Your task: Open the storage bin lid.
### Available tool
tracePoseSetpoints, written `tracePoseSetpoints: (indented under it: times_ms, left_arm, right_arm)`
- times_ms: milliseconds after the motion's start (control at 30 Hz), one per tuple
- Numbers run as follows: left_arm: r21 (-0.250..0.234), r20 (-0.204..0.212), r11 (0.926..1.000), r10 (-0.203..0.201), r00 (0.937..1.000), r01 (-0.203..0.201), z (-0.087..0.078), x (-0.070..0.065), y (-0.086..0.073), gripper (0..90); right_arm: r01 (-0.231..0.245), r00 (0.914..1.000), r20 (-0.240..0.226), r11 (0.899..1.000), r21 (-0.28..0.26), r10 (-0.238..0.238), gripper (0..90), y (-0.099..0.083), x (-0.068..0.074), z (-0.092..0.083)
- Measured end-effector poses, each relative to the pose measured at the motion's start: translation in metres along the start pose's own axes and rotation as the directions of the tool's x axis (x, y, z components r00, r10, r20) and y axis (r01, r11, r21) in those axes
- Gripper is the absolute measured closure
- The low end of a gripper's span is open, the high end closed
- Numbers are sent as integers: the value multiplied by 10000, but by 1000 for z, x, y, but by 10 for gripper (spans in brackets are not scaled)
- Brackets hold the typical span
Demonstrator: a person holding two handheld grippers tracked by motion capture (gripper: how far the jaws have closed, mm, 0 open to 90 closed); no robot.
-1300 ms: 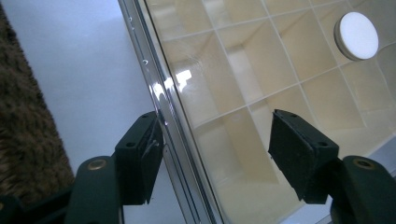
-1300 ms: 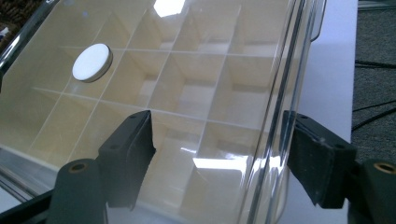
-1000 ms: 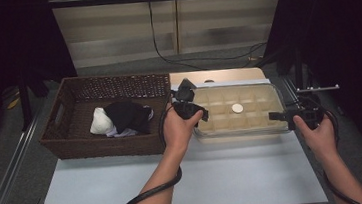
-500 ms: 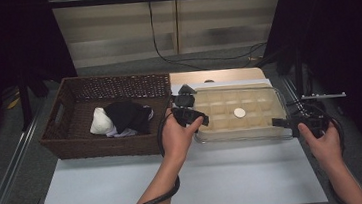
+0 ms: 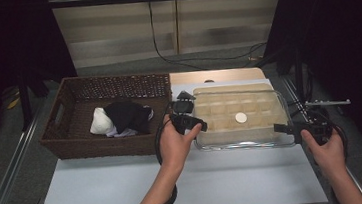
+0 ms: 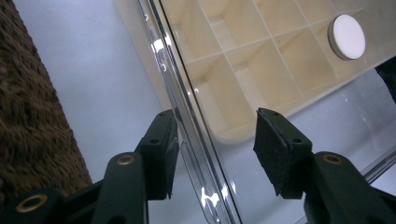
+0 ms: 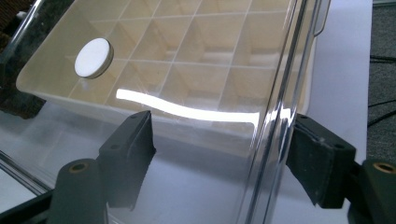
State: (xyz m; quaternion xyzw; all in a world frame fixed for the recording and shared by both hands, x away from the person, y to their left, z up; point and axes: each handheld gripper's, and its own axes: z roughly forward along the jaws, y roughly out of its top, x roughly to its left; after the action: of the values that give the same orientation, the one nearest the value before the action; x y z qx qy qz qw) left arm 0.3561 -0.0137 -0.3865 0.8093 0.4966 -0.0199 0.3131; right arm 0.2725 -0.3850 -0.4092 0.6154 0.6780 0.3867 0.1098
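A clear plastic cover (image 5: 245,141) lies over a cream compartment tray (image 5: 220,109) with a white disc (image 5: 241,117) in one cell. My left gripper (image 5: 193,124) straddles the cover's left rim (image 6: 187,121). Its jaws have just been closing, and one pad (image 6: 163,158) is at the rim while the other stands apart. My right gripper (image 5: 283,128) straddles the right rim (image 7: 275,116), open, its left pad (image 7: 135,154) well clear of the plastic. The disc (image 6: 346,36) (image 7: 93,57) lies beyond both grippers.
A brown wicker basket (image 5: 72,137) with black and white cloth (image 5: 120,119) stands left of the tray, close to my left hand. White tabletop (image 5: 176,183) stretches in front of both. A black cable (image 5: 164,53) runs down the back wall.
Both hands have come toward the near side of the table, and the cover's front edge sits closer to me. The left jaws have narrowed around the rim.
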Motion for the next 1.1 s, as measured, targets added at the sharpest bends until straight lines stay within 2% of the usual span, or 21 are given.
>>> tracePoseSetpoints:
  times_ms: [100,300,400,533,633,767,933,1000,1100]
  left_arm:
    - [-27,-66,9999,149,9999,-149,-4,-1,-3,538]
    - [-81,-166,9996,267,9995,-268,-7,-4,-8,543]
    - [-93,-60,9998,183,9998,-184,-9,-6,-11,546]
    - [-234,-157,9991,359,9992,-363,-11,-8,-15,552]
    - [-252,-88,9990,355,9993,-357,-13,-8,-19,571]
    - [-198,-57,9992,337,9994,-338,-14,-8,-22,590]
    - [-149,20,9993,357,9994,-357,-14,-10,-28,592]
    - [-140,59,9987,482,9988,-481,-15,-11,-31,594]
    - [-268,129,9982,548,9984,-545,-16,-14,-36,598]
  right_arm:
    - [10,10000,9,10000,38,-10,269,-6,1,-1]
    - [58,10000,-15,9999,-104,-59,289,-12,3,-4]
    - [42,10000,61,10000,-23,-42,298,-13,4,-5]
    - [59,10000,74,10000,-46,-59,328,-19,3,-5]
    - [-137,9999,24,9999,14,137,362,-23,1,-6]
    - [-148,9999,-22,9999,-89,148,417,-24,0,-10]
    - [-53,9999,93,10000,-74,53,418,-25,2,-15]
    - [-46,9999,110,9999,-90,47,417,-27,2,-17]
    - [-85,9999,81,9999,-87,86,417,-31,1,-19]
